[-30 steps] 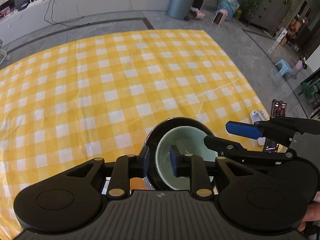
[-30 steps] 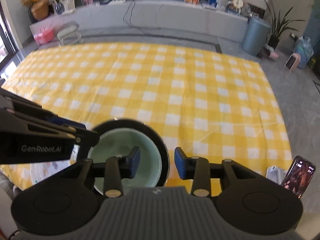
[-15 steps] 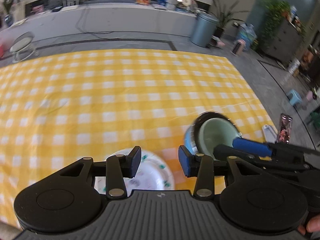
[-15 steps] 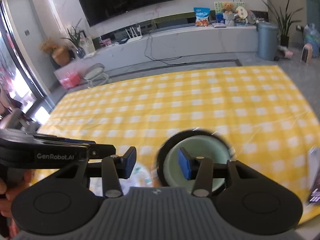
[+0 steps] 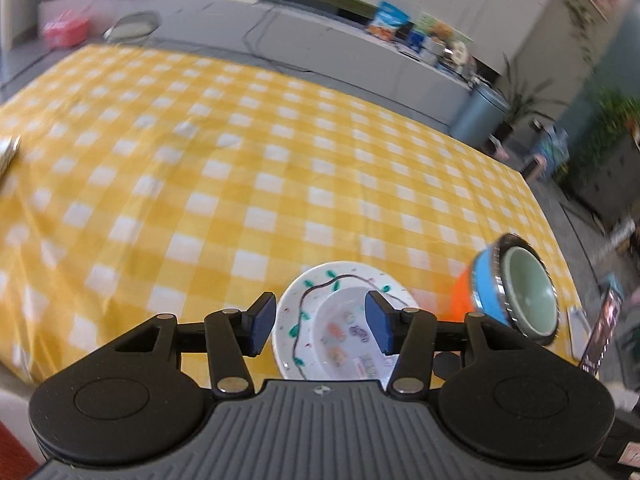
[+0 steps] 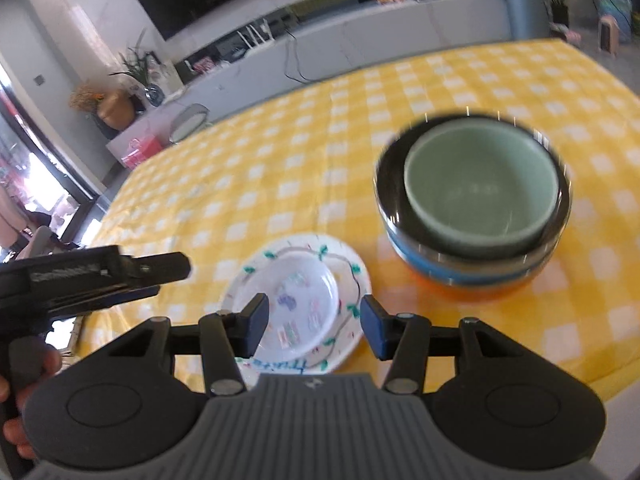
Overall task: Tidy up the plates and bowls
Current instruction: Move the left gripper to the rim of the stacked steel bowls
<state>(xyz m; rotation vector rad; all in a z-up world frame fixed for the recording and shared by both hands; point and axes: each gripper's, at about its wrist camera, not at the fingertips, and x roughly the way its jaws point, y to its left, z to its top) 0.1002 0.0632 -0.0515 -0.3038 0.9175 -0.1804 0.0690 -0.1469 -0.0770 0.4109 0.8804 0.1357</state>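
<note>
The left gripper (image 5: 321,328) sat low in the centre of its own view with its blue-padded fingers (image 5: 262,322) spread wide and nothing between them. Through that gap, just beyond the pads, lay the white plates (image 5: 340,320): a smaller dish with coloured marks resting inside a larger one edged with a green vine pattern. To the right of that view, near the frame's right edge, the stack of bowls (image 5: 520,294) appeared tilted by the lens, a pale green bowl nested in a dark-rimmed bowl with blue and orange bands showing beneath.

The right gripper (image 6: 314,328) was likewise wide open and held nothing, at the bottom centre of its view. The same plates (image 6: 300,304) lay just past its fingertips, lower centre of the frame, on the yellow-and-white checked tablecloth (image 6: 280,160). The bowls (image 6: 476,204) stood to the upper right of the plates, near them but apart, blurred at the rim. At the left edge of this view the left gripper (image 6: 168,276) reached in from the side, gripped by a hand (image 6: 24,400) at the lower left corner.

A phone (image 5: 600,334) stood at the far right of the left view, beside the bowls. A grey bin (image 6: 524,8) stood at the upper right of the right view.
</note>
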